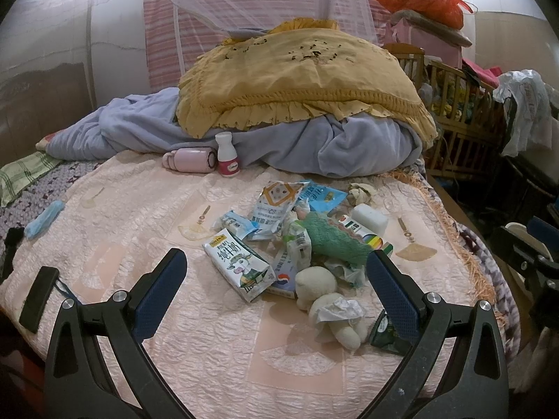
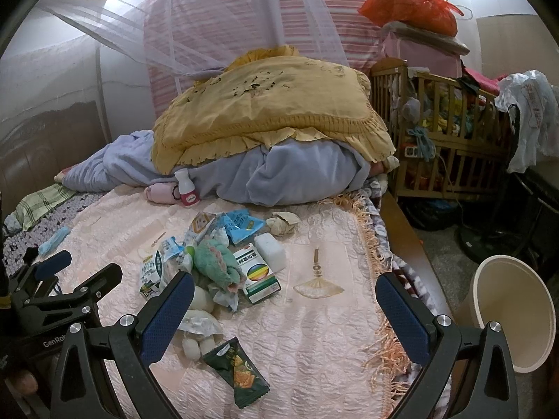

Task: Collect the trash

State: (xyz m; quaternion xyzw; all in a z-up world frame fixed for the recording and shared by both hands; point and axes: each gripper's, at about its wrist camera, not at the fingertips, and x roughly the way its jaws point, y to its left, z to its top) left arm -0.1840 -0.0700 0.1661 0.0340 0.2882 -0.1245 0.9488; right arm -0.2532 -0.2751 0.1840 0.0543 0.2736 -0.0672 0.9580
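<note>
Both claws released, left claw (image 1: 276,276), right claw (image 2: 284,309). Risk: plush toy (image 1: 326,300) among wrappers gets binned (image 2: 517,314) by mistake.

I see the trash pile (image 1: 290,241) heaped mid-bedspread: milk carton (image 1: 237,263) on its side at the pile's left edge; torn blue-white wrappers (image 1: 272,206) behind it; boxed medicine (image 2: 258,272) flat; green snack packet (image 2: 237,372) apart, nearest me; cream bin (image 2: 513,314) beside the bed, tilted, mouth facing me.
</note>
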